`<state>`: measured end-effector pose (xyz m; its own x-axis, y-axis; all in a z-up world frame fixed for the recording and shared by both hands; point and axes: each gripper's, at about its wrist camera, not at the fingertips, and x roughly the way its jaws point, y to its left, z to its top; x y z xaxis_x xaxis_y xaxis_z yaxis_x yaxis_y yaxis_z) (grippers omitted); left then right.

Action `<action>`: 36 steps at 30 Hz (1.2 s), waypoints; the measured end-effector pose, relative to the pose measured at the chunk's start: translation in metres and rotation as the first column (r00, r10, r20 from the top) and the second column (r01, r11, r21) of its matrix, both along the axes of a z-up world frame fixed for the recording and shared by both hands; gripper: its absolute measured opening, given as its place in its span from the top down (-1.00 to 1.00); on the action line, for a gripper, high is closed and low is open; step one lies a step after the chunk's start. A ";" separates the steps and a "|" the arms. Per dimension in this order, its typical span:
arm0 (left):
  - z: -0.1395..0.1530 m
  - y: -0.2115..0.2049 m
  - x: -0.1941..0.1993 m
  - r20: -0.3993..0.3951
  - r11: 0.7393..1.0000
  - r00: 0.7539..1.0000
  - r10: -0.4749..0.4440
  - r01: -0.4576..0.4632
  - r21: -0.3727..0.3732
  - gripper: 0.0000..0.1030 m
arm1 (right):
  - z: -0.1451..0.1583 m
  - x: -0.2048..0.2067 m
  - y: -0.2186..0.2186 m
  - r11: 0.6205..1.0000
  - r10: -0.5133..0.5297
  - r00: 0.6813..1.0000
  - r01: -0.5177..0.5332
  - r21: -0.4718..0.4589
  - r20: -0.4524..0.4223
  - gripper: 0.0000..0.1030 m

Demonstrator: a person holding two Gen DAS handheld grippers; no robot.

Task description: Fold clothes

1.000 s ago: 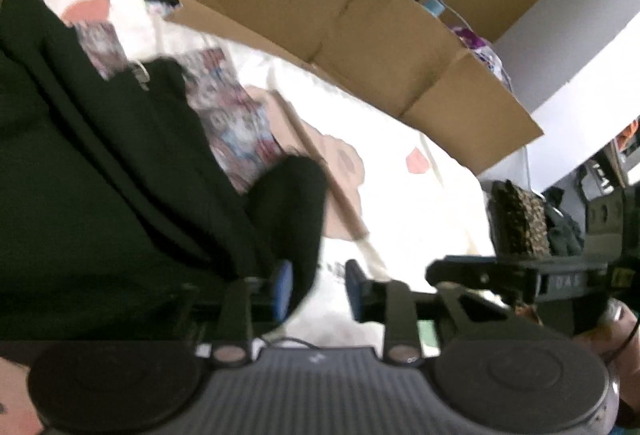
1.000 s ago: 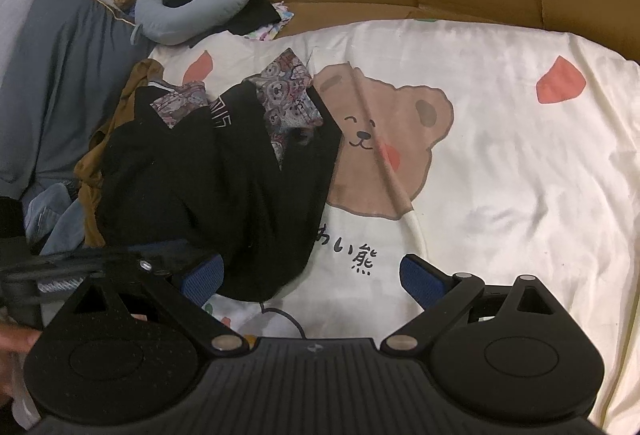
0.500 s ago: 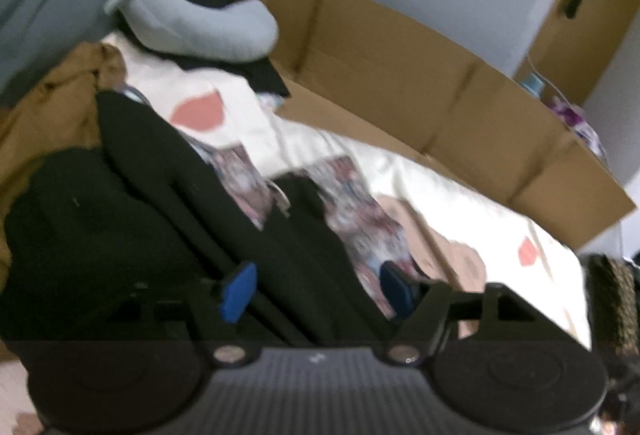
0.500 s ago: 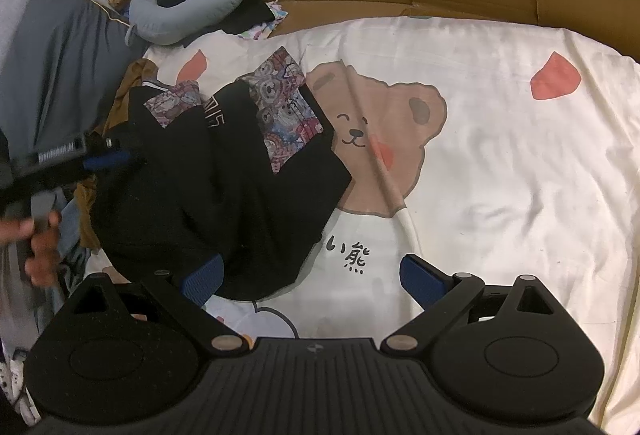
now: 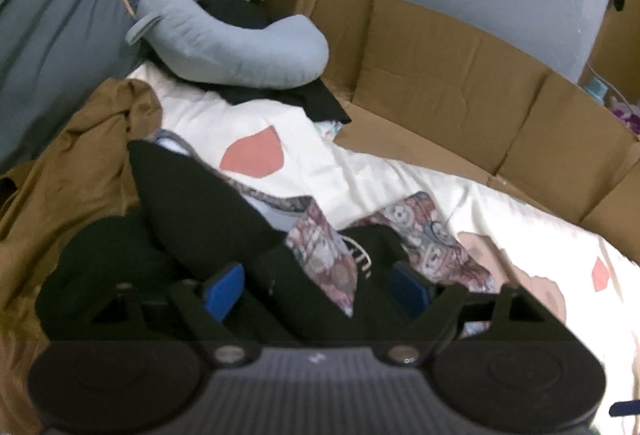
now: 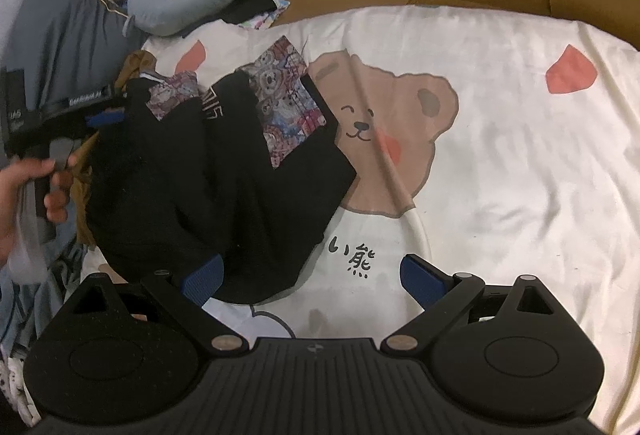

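The black top (image 6: 208, 187) with bear-print patches lies crumpled on the left side of the bed sheet (image 6: 500, 163). We think it is soft, light and floppy, so we should take it by an edge or corner. Our left gripper (image 5: 320, 285) and right gripper (image 6: 310, 277) both have jaws spread wide, holding nothing. Only the right view shows the left gripper over the top's far edge.

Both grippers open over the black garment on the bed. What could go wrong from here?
1. The black garment lies bunched, overlapping the brown garment; the left gripper may well pinch both layers.
2. The right gripper hangs over the garment's edge and the bear-print sheet, so it could catch sheet too.
3. The patterned lining is turned outward, so a fold made now may trap it inside out.
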<state>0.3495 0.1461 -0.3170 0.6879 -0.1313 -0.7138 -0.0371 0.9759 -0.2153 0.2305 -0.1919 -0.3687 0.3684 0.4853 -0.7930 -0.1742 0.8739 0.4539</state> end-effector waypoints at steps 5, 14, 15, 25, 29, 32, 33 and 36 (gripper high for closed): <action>-0.012 0.002 0.017 -0.038 1.000 0.999 -0.004 0.004 -0.005 -0.61 | -0.011 0.008 0.000 1.000 -0.001 1.000 0.001 0.018 -0.012 -0.90; -0.029 0.012 0.018 -0.094 0.998 0.996 -0.008 0.002 -0.067 0.47 | -0.032 0.037 0.003 0.999 -0.013 1.000 0.015 0.053 -0.028 -0.87; -0.029 0.014 0.018 -0.100 0.997 0.995 -0.010 0.002 -0.080 0.62 | -0.035 0.042 0.004 0.998 -0.016 0.999 0.018 0.058 -0.033 -0.81; -0.003 0.026 -0.020 -0.070 0.993 0.997 -0.016 0.008 -0.115 0.86 | -0.053 0.073 0.022 0.996 0.000 0.998 0.005 0.093 -0.059 -0.67; 0.002 0.039 -0.049 -0.080 0.990 0.997 0.005 -0.017 -0.138 0.86 | -0.060 0.081 0.023 0.995 -0.014 0.997 0.023 0.101 -0.082 -0.61; 0.000 0.051 -0.077 -0.099 0.987 0.994 0.042 -0.057 -0.150 0.86 | -0.063 0.083 0.026 0.994 -0.005 0.996 0.015 0.112 -0.090 -0.55; -0.002 0.054 -0.085 -0.107 0.986 0.993 0.052 -0.068 -0.152 0.87 | -0.063 0.083 0.027 0.994 -0.003 0.996 0.013 0.112 -0.091 -0.54; -0.007 0.065 -0.109 -0.133 0.982 0.988 0.082 -0.103 -0.160 0.87 | -0.065 0.084 0.028 0.993 0.000 0.995 0.012 0.116 -0.099 -0.47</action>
